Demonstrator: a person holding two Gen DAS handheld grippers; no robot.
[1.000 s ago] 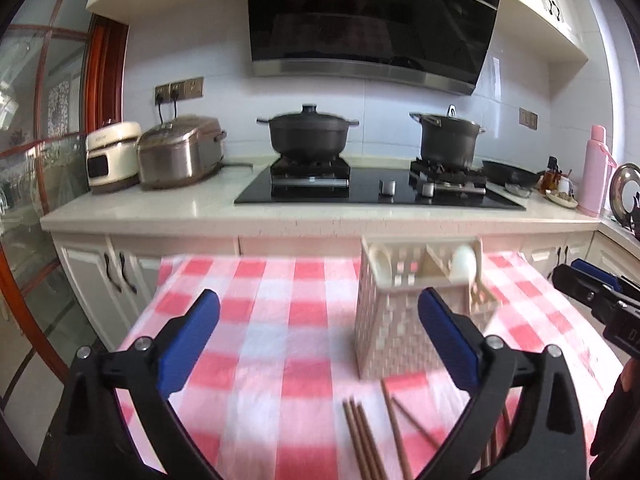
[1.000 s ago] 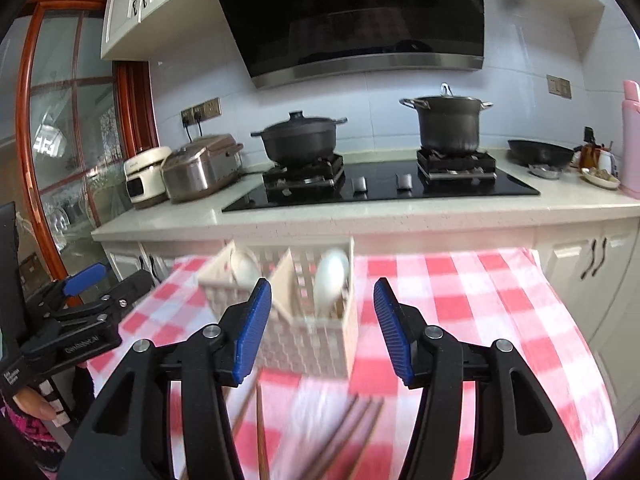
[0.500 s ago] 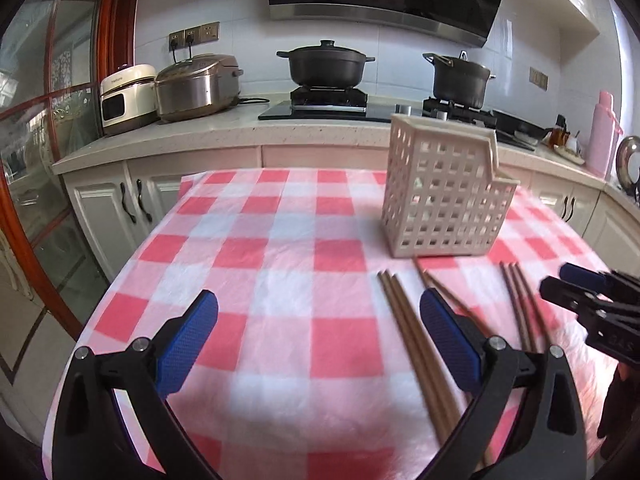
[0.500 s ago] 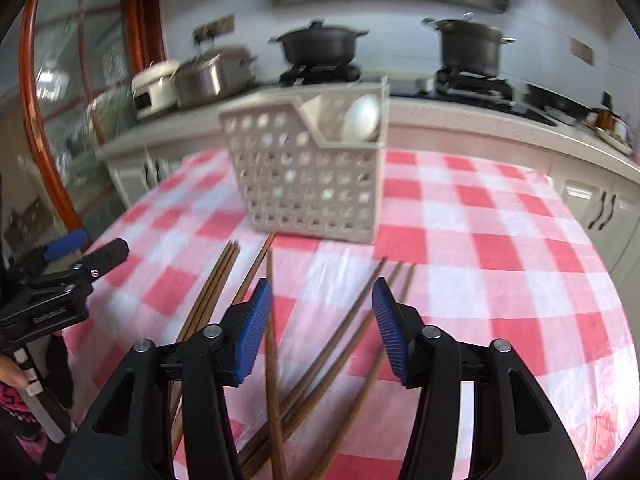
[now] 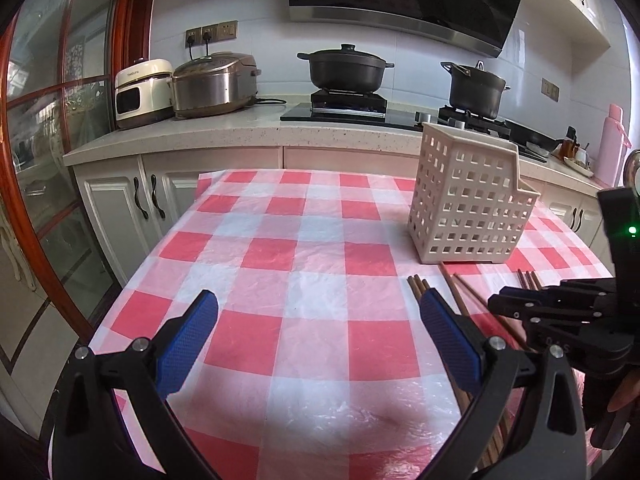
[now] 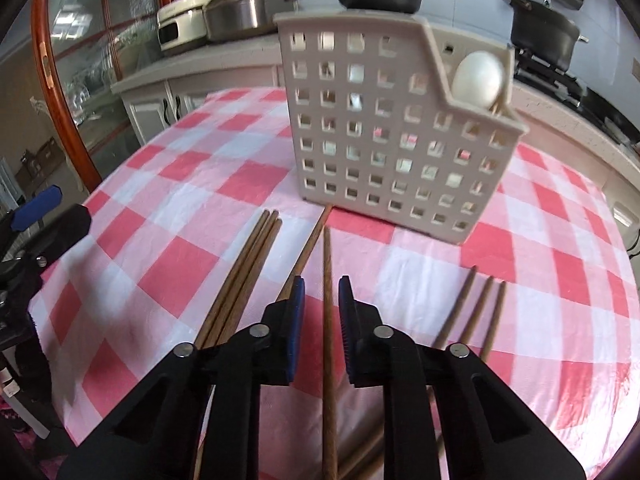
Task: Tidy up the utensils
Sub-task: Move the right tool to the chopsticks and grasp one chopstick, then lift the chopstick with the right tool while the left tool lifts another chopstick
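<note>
Several brown wooden chopsticks (image 6: 240,280) lie on the red-and-white checked tablecloth (image 6: 180,184) in front of a beige perforated utensil basket (image 6: 384,136), which holds a white spoon (image 6: 478,80). My right gripper (image 6: 321,296) is low over the cloth, its jaws narrowed around one chopstick (image 6: 328,344) with small gaps on both sides. My left gripper (image 5: 318,320) is wide open and empty over the cloth, left of the chopsticks (image 5: 418,283) and the basket (image 5: 468,196). The right gripper also shows in the left wrist view (image 5: 568,312).
Behind the table runs a counter (image 5: 240,132) with a rice cooker (image 5: 214,84), a white appliance (image 5: 140,92), two black pots (image 5: 346,68) on the stove and a pink flask (image 5: 612,148). A glass door (image 5: 40,160) stands at the left.
My right gripper has dropped toward the cloth and narrowed its jaws around one chopstick. My left gripper has shifted left, still wide open. The basket has not moved.
</note>
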